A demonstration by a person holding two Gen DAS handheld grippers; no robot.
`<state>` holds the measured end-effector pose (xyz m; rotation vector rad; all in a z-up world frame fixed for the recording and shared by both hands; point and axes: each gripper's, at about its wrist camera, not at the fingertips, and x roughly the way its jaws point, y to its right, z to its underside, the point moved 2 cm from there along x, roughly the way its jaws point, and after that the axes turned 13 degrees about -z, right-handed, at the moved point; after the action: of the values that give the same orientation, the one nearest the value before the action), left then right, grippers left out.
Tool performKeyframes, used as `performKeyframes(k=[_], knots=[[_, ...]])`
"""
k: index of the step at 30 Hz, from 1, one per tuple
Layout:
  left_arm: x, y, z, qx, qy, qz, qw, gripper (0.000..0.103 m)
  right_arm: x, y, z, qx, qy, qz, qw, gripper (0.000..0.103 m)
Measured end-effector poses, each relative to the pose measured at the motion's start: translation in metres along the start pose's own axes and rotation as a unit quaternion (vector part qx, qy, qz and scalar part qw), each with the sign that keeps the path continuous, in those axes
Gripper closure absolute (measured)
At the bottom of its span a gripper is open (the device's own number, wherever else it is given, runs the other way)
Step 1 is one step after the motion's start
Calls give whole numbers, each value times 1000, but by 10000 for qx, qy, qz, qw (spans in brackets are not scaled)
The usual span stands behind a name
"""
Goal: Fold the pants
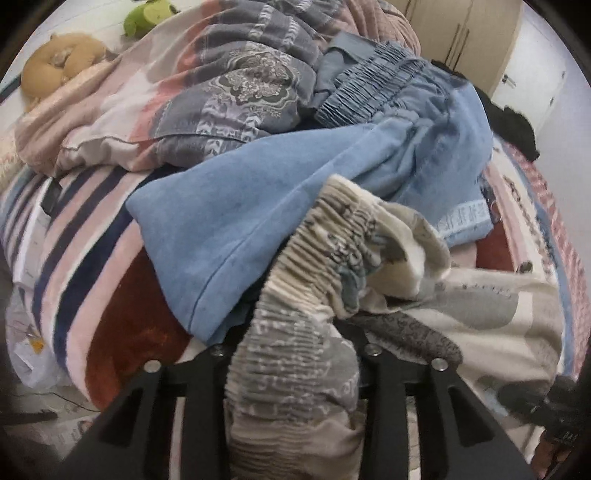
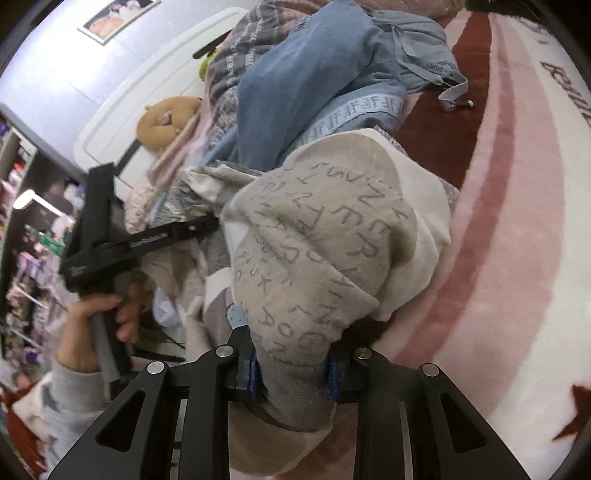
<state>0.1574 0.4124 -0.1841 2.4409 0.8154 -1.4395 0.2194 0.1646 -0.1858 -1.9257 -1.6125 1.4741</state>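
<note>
My left hand-held gripper (image 1: 295, 354) pinched the pants (image 1: 369, 266) waistband; my right hand-held gripper (image 2: 291, 373) pinched their far end, cloth stretching lengthwise between them above the bed (image 2: 498, 221).

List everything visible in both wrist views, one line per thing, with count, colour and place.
patterned pants: one, beige and grey with printed letters, bunched between both grippers
blue pants: one, light blue, lying on the bed behind the patterned pair
quilt: one, grey, pink and cream, heaped at the far side
blanket: one, pink, white and dark red, covering the bed
plush toy: one, tan, near the headboard
green toy: one, green, beyond the quilt
wardrobe: one, beige, in the background
left gripper: one, black, clamped on the elastic waistband
right gripper: one, black with blue pads, clamped on the fabric
left hand: one, holding the left gripper's handle
</note>
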Motion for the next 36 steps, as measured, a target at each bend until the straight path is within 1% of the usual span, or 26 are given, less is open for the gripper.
performKeyframes(k=[1,2,3,4,6,8,9,11,14,16,17,19,20,21,23,24,25,27,28,29,30,31,33,34,35,36], knots=[[-4,2,2,71,63,-80,9999,60,1,0,0,-50,-10,28,10000,73],[-6,4,3,140,89,-133,9998,55,-2,2,2,-97,-9,69,9999,72],[-10,3,6,207,85,-185,9996,43,-5,3,3,-128,4,91,9999,68],[-12,4,7,243,73,-226,9994,36,-6,3,3,-151,-4,103,9998,65],[-22,3,10,301,102,-255,9992,36,-13,2,3,-226,1,159,9996,59],[-34,4,14,349,205,-326,9987,32,-22,-2,6,-385,69,263,9989,54],[-43,8,15,375,316,-370,9981,28,-25,-3,7,-458,74,308,9984,52],[-62,13,18,429,539,-497,9964,25,-35,-8,10,-667,112,452,9967,52],[-96,27,24,549,983,-609,9918,20,-56,-14,19,-944,198,578,9937,52],[-123,41,32,605,1362,-618,9869,17,-69,-18,24,-1088,289,632,9916,51],[-136,49,36,630,1555,-580,9841,17,-79,-20,27,-1166,361,663,9903,51],[-166,67,47,650,1944,-464,9777,16,-101,-24,35,-1306,535,717,9874,42],[-184,80,55,642,2176,-322,9734,16,-112,-26,39,-1373,634,756,9856,41],[-196,87,60,615,2324,-212,9704,14,-126,-28,44,-1467,757,826,9828,41],[-223,106,73,537,2635,113,9631,7,-152,-29,53,-1591,961,954,9779,41],[-241,120,83,508,2847,371,9566,3,-167,-28,57,-1584,1106,1024,9758,40],[-253,130,91,490,3012,548,9507,2,-181,-28,61,-1566,1246,1080,9738,39],[-275,152,107,513,3326,775,9385,1,-208,-29,67,-1597,1500,1199,9683,37],[-285,163,115,539,3466,842,9327,1,-223,-30,72,-1636,1653,1313,9637,37],[-296,175,124,581,3646,938,9246,1,-239,-32,78,-1690,1807,1465,9578,37],[-302,181,129,582,3756,989,9197,1,-254,-35,85,-1755,1950,1632,9511,35],[-307,188,135,540,3852,1029,9155,1,-264,-38,90,-1811,2060,1772,9452,27],[-315,201,145,477,3942,1132,9108,1,-292,-46,107,-1954,2421,2114,9266,18],[-317,205,147,443,3958,1179,9096,1,-301,-48,113,-1987,2532,2198,9209,15],[-320,210,151,393,3999,1279,9068,1,-313,-52,122,-2019,2673,2315,9133,12],[-322,213,154,380,4034,1356,9041,1,-321,-54,129,-2029,2761,2404,9082,7]])
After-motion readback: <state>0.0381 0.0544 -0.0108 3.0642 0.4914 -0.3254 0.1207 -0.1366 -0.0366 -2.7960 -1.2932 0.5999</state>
